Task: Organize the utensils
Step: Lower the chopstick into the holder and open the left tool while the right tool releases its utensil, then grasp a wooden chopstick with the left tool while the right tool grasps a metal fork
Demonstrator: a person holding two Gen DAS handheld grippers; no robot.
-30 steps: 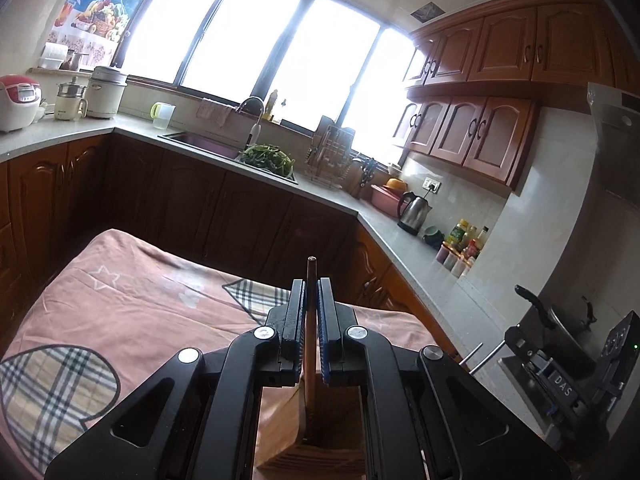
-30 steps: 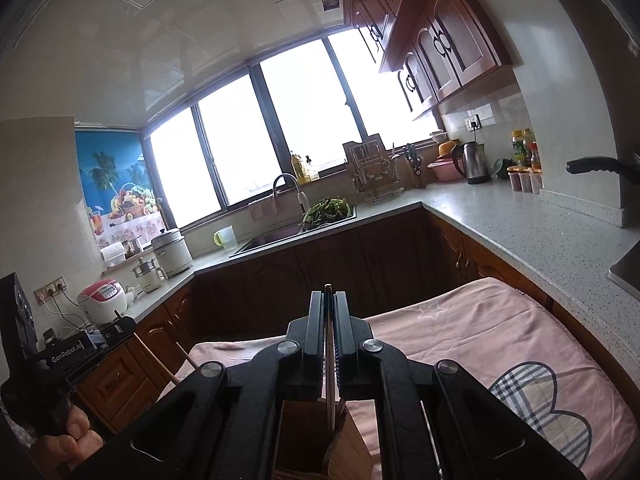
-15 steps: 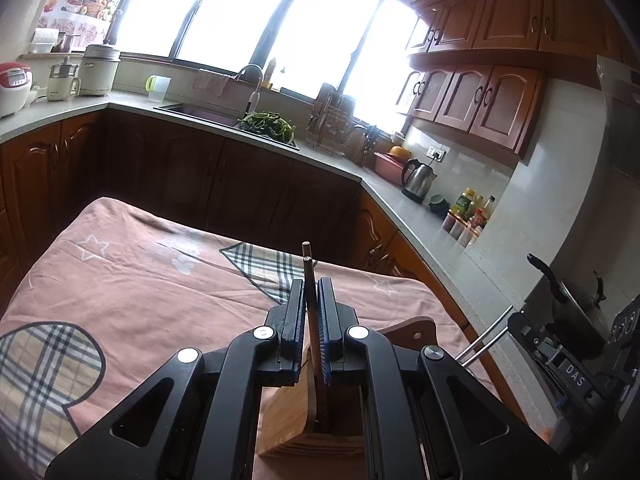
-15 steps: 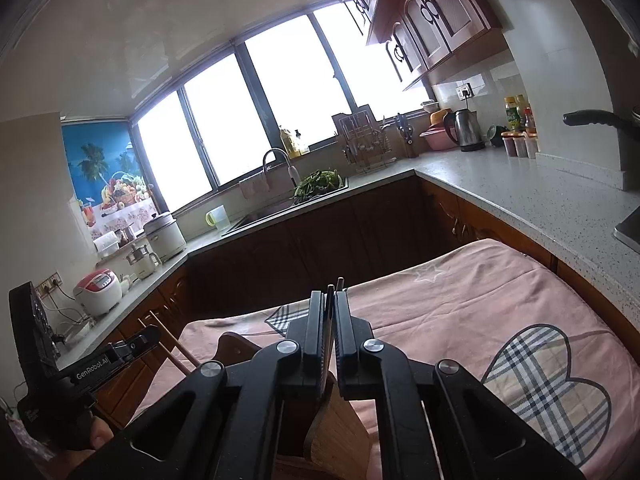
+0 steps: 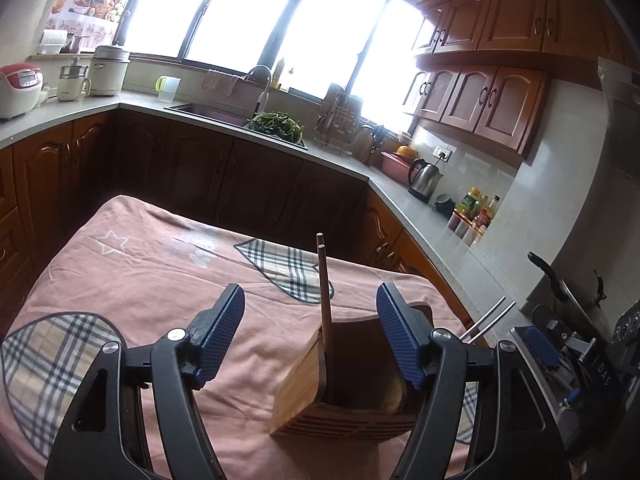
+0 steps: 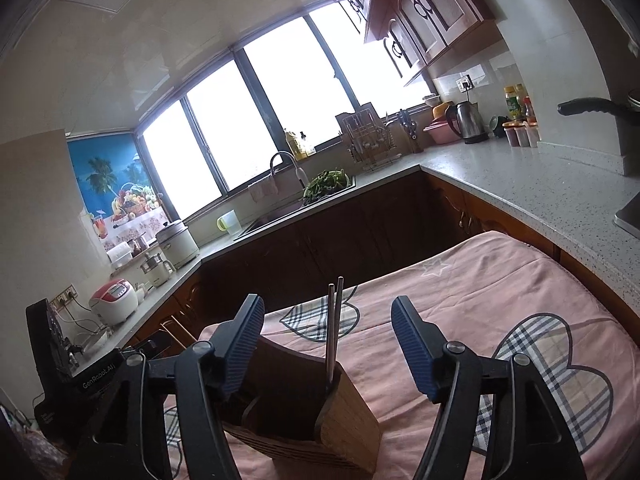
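Left wrist: left gripper [image 5: 310, 330] fingers were clamped on the wooden chopsticks [image 5: 325, 300] half a sec ago, now spread wide, chopsticks standing in the wooden holder [image 5: 344, 384] on the worktop [image 5: 152, 264]. Right wrist: same w/ right gripper [image 6: 328, 346], fingers apart, metal chopsticks [image 6: 334, 324] dropped in the holder's other slot. Both pairs look stowed imo.

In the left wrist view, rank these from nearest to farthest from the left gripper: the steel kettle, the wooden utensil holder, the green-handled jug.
1. wooden utensil holder, between the left gripper fingers.
2. steel kettle, right counter.
3. green-handled jug, far left counter by the window.
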